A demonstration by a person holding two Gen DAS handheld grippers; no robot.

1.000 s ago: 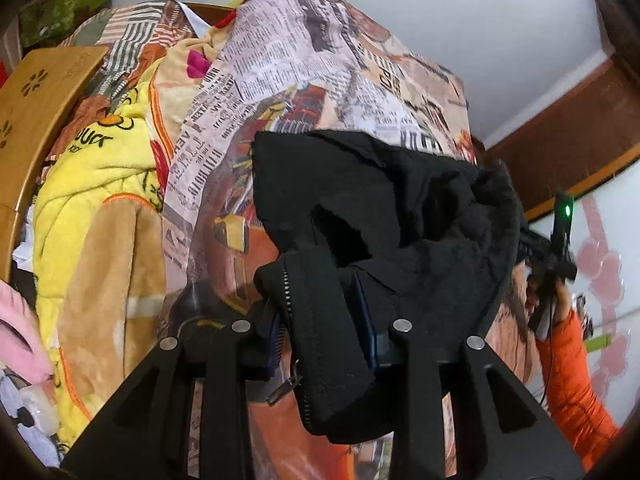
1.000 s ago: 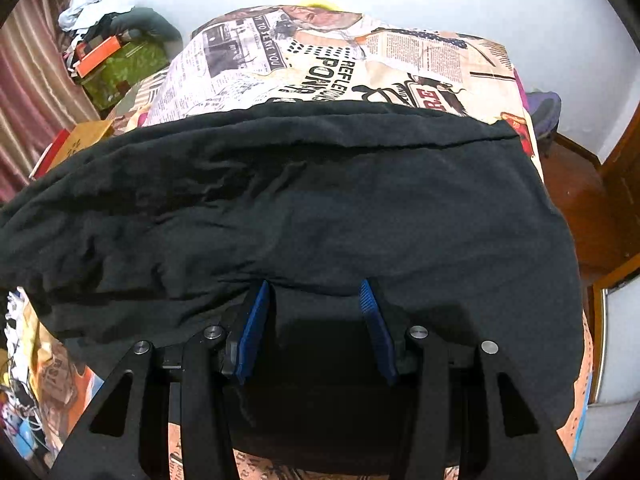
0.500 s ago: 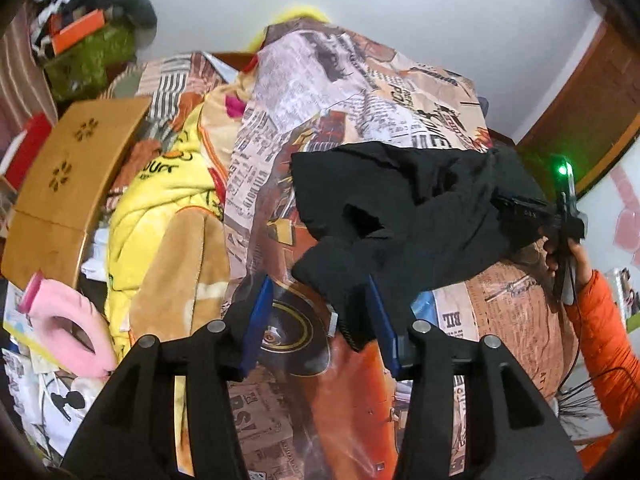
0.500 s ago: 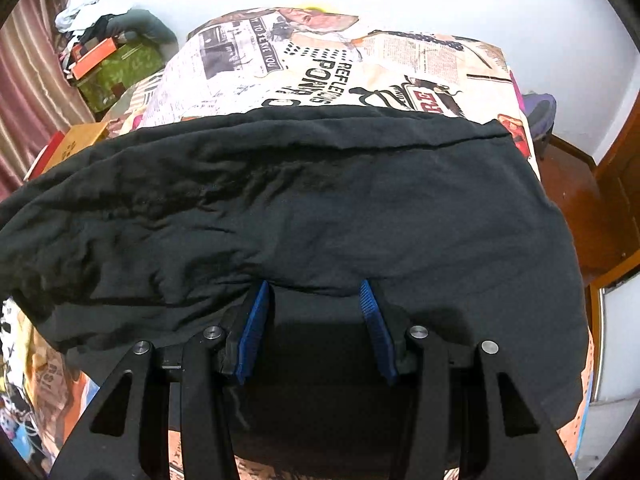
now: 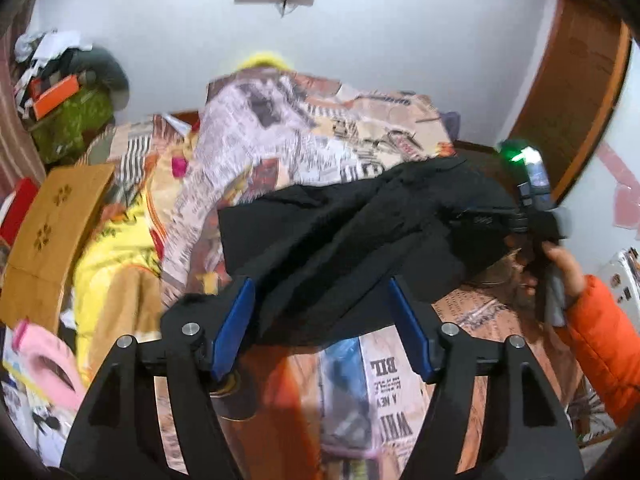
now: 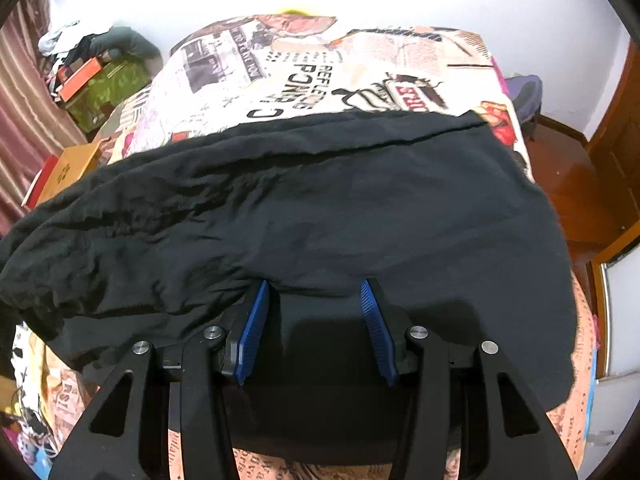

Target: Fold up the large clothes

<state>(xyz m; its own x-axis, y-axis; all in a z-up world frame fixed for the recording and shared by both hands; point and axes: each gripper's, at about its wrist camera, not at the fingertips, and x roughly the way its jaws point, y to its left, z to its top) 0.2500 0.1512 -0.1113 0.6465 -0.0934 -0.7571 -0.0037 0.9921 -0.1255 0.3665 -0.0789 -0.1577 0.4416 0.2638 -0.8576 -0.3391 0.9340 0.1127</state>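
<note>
Black garment [image 6: 320, 208] on bed [image 6: 304, 68]: left gripper [image 5: 320, 320] opening, empty; right gripper [image 6: 316, 320] pinches hem; regrip next.

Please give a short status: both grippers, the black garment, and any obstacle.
Left gripper opening, nothing clamped. Right gripper holds the black garment, fabric bunched between its pads. Garment spread on the newspaper-print bedcover. No obstacle seen.

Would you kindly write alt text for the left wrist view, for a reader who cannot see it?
The left claw, jaws opening, points at a black garment draped on a newspaper-print bedspread; the blue pads do not press on the cloth. At the right, a hand in an orange sleeve holds the right claw at the garment's far end. Yellow bedding lies to the left.
</note>
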